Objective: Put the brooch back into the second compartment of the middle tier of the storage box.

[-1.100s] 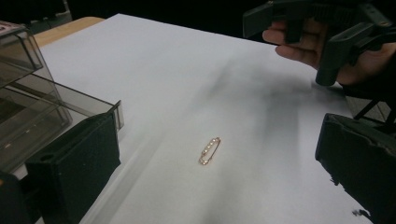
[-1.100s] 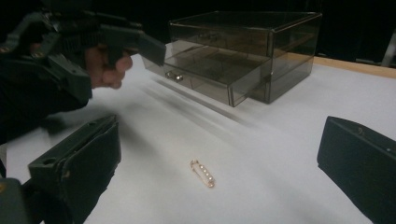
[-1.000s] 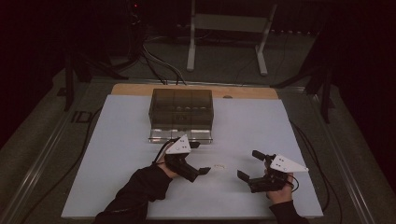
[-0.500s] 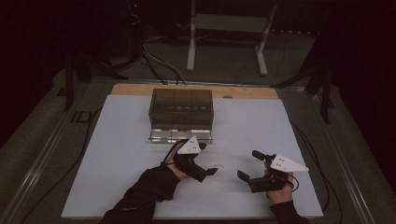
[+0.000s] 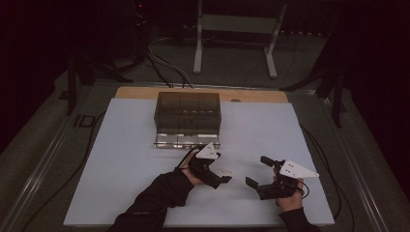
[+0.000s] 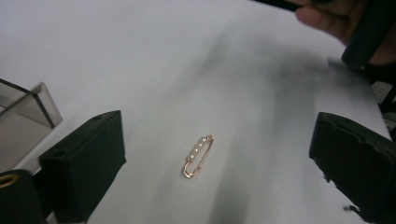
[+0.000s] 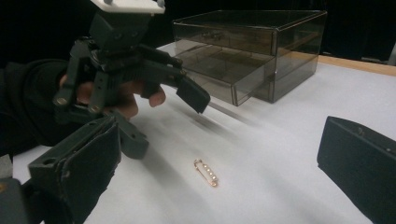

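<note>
A small gold safety-pin brooch with pearls [image 6: 198,156] lies flat on the white table sheet [image 5: 125,164]. My left gripper [image 6: 217,140] hovers over it, open wide, with a black jaw on either side and neither touching it. The high view shows the left gripper [image 5: 222,168] just left of the brooch [image 5: 226,172]. My right gripper [image 5: 258,171] rests to the right, open and holding nothing. In the right gripper view the brooch [image 7: 206,172] lies between my right gripper's [image 7: 219,144] own jaws, with the left gripper [image 7: 163,121] above and behind it.
A smoky clear drawer box [image 5: 187,113] stands at the back middle of the sheet, its bottom drawer [image 5: 186,140] pulled out towards me. The box [image 7: 247,51] is also beyond the brooch in the right gripper view. Cables run off both sides of the table.
My left gripper has moved right, away from the drawer, and now stands with open jaws over the brooch. The right gripper has stayed put.
</note>
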The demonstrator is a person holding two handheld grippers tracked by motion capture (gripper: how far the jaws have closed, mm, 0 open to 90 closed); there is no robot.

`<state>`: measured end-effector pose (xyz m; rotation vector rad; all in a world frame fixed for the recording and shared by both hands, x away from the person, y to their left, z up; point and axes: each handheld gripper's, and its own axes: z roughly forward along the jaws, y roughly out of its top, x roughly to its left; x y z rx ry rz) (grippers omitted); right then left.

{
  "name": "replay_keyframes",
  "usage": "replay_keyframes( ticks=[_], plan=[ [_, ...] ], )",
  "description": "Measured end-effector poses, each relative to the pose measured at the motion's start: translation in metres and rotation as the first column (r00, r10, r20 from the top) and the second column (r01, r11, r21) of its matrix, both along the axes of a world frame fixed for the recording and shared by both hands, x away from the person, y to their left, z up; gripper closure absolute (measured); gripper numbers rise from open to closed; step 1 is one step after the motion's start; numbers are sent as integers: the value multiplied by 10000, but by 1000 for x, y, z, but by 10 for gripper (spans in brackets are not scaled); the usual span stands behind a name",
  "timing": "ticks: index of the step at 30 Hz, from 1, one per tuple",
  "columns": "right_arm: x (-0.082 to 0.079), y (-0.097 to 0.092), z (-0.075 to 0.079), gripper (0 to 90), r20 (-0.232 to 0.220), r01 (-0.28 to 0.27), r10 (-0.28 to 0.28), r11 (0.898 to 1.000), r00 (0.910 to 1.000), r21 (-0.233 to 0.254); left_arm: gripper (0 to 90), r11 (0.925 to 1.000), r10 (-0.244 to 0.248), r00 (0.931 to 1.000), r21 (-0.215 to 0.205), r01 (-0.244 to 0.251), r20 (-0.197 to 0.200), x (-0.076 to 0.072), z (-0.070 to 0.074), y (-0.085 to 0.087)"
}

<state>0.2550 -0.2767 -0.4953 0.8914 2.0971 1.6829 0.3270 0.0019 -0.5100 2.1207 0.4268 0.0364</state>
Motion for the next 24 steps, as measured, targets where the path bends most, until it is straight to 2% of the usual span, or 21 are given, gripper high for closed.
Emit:
replay_keyframes(
  ticks=[2,5,8,14,19,24],
  plan=[
    [0,0,1,0,38,34,-34,10000,10000,70,81,9995,-55,9999,321,51,102,-1,-2,-2],
    [0,0,0,0,-16,-17,17,10000,10000,35,156,9973,-188,9995,710,168,270,-2,-5,-4],
    [-1,0,1,0,10,-15,15,10000,10000,45,172,9950,-308,9993,961,285,231,-3,-8,-8],
    [-1,1,1,0,0,-25,25,10000,10000,29,345,9889,-7,9991,1484,-58,435,-2,-12,-13],
    [-1,1,1,0,-18,-28,28,10000,10000,27,468,9913,27,9993,1317,-75,368,2,-12,-14],
    [0,1,0,0,-32,-51,50,10000,10000,-22,568,9894,-65,9987,1452,-8,501,5,-13,-19]
  ],
)
